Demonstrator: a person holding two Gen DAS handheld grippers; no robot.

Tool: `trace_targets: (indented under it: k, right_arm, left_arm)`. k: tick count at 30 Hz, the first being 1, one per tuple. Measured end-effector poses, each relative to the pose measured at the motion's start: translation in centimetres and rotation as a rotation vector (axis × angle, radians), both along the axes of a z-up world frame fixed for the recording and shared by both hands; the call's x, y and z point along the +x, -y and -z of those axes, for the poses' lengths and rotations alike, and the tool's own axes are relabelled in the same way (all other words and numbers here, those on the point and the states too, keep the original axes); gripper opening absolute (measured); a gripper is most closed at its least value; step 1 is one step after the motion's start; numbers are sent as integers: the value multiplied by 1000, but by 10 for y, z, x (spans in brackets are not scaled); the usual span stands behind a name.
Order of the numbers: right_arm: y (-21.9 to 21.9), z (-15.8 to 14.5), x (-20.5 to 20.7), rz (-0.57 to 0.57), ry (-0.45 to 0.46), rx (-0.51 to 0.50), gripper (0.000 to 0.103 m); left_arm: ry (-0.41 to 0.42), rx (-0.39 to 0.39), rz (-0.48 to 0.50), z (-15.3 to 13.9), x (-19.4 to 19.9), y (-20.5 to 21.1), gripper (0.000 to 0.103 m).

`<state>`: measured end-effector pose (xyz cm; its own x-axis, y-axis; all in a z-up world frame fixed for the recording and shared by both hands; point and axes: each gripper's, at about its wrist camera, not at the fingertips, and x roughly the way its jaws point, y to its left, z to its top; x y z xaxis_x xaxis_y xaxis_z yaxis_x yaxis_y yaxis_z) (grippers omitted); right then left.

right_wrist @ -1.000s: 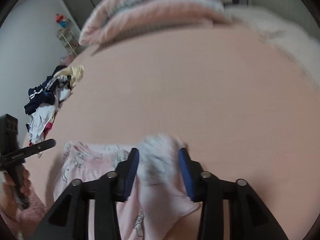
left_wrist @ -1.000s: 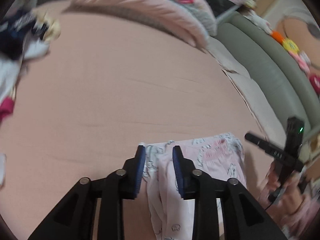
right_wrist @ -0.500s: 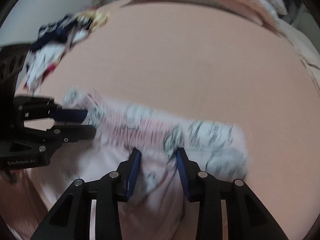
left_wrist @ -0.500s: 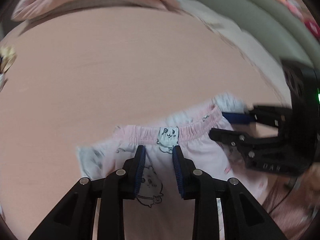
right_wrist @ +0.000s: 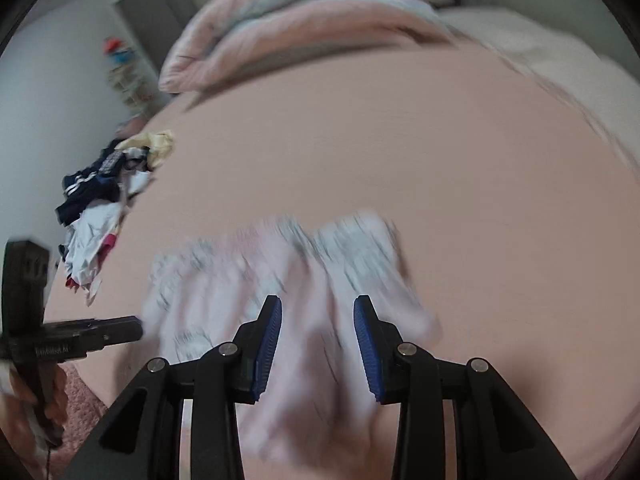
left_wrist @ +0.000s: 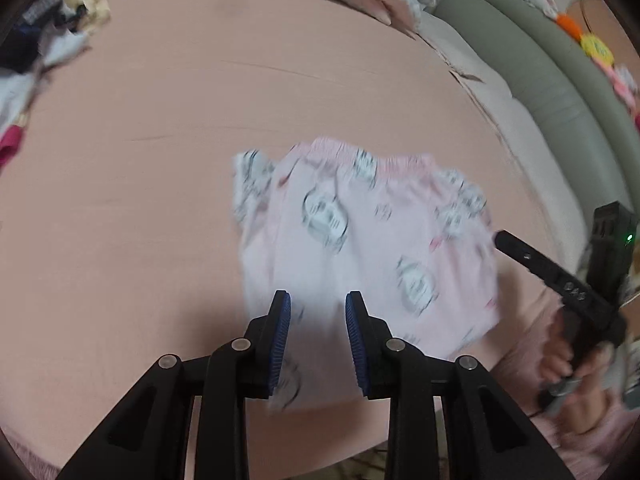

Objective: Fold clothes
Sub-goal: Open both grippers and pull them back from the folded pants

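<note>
Both grippers have drawn back from the pink shorts [left_wrist: 360, 240], left gripper [left_wrist: 318, 336] and right gripper [right_wrist: 318, 344] now open and empty, leaving them spread on the bed [left_wrist: 160, 120] for folding.

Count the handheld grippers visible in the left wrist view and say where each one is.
2. The left gripper fills the bottom centre, over the pink shorts. The right gripper enters from the right edge, held in a hand.
</note>
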<state>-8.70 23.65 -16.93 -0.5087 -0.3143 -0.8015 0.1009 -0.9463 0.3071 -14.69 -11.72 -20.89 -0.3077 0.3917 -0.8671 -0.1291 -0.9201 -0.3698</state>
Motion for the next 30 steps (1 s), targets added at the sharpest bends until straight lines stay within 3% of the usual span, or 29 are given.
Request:
trace_targets:
  k: [2,6,10,14,16,19,21,23,30]
  right_arm:
    - [-2,5,16,-8,29,-3,37]
    - [11,16,14,-45,53,131,37]
    - [22,29,6,-56,78,273,46]
    - [12,35,14,-33,66,411,47]
    - [-9,37,23,7,88,393,47]
    - [-27,33,23,22,100,206,47]
    - [-27,32,17,9,111,62,48]
    - [-33,32,13,-11,126,-30,50]
    - [-5,25,1,-114,94,80,50]
  left_arm:
    - [-7,-26,-5,5,8,-4,26]
    - [-2,-135,-7,22,19,-4,29]
    - [-54,-207,17,21,27,-7,32]
    - [-45,-183,-67,15,37,12,38]
    - [-80,-190,-103,5,44,17,38]
    - [-161,-188,-118,-12,54,19,38]
    - [-147,-129,-137,-11,50,18,38]
    - [-102,-77,-148,5,31,-11,38]
    - [-42,-75,-169,17,53,-16,38]
